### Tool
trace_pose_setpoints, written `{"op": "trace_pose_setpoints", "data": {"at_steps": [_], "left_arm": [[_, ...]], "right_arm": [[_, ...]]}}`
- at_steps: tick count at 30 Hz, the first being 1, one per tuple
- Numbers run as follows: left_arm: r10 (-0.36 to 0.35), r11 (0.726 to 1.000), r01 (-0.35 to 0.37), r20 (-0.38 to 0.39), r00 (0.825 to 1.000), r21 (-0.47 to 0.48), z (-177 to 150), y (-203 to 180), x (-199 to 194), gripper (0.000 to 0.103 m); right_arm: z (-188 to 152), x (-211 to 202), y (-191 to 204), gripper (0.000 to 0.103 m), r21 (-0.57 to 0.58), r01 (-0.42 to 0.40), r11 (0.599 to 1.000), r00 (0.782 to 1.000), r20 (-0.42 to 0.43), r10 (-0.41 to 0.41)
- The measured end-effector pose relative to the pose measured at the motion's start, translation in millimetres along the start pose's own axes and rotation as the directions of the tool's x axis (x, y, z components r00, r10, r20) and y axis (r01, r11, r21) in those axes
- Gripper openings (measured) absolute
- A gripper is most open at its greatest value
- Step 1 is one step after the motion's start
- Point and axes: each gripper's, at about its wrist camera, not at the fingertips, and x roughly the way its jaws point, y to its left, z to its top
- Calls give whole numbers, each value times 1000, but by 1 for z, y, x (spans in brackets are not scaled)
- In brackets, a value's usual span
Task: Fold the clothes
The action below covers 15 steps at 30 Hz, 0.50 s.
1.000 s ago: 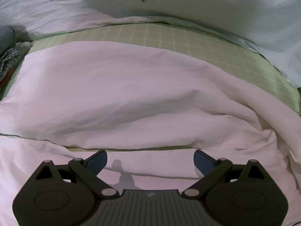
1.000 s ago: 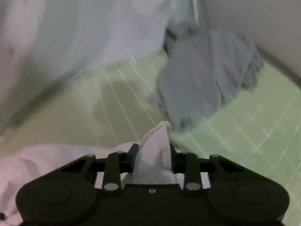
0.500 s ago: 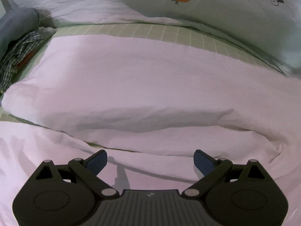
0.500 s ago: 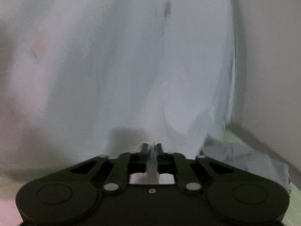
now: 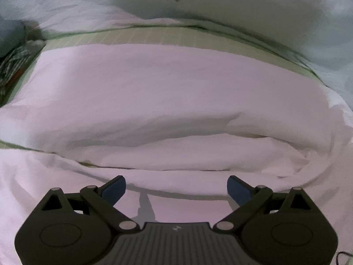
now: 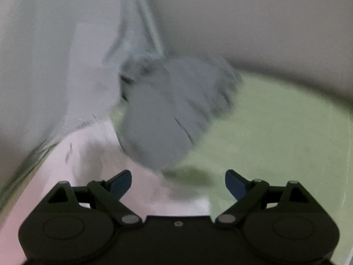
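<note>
Folding a pale pink garment point(image 5: 167, 92) on a green checked bed sheet point(image 5: 154, 36).
Left gripper point(image 5: 176, 186) hovers over the doubled garment, jaws spread, nothing between them. Right gripper point(image 6: 178, 182) jaws opening, clear of the garment's corner point(image 6: 141, 190) beneath; blurred grey cloth heap point(image 6: 167, 114) lies just beyond. Carrot-print quilt point(image 5: 220, 2) behind.

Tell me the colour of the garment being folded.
Pale pink garment, clearest in the left wrist view.

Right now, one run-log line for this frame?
step: fold pink garment | left gripper: open, empty | right gripper: opening, nothing clamped | grey garment: lying beyond, on green sheet
</note>
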Motion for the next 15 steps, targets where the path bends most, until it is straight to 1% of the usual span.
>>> {"op": "trace_pose_setpoints", "data": {"at_steps": [3,4,6,7,8,9,11,12,13,15], "left_arm": [[-14,1000,14,18,1000,11,-1,-7,-10,98],[-18,1000,18,24,1000,15,-1,-9,-13,98],[-22,1000,22,36,999,22,-4,-13,-21,98],[-21,999,20,40,999,25,-7,-14,-24,98],[-21,999,19,44,999,27,-9,-15,-27,98],[-21,1000,20,46,999,24,-11,-16,-29,98],[-24,1000,23,47,999,8,-16,-14,-34,98],[-25,1000,25,50,998,-2,-18,-12,-36,98],[-24,1000,24,55,998,-13,-21,-9,-40,98],[-7,999,10,75,997,-38,-30,-1,-51,98]], "right_arm": [[-18,0,-9,92,76,-12,997,999,-36,15],[-23,0,-11,89,96,-12,995,999,-50,17],[-28,1,-12,79,111,-34,993,995,-84,43],[-30,2,-11,69,106,-54,993,993,-99,65],[-31,3,-7,57,87,-50,995,993,-104,59],[-31,4,-2,45,56,-28,998,994,-102,34],[-32,-3,-5,17,37,-21,999,997,-80,24],[-30,-9,-11,12,53,-35,998,997,-62,38],[-26,-17,-22,12,81,-35,996,999,-37,38],[-17,-32,-46,11,131,5,991,1000,2,-6]]}}
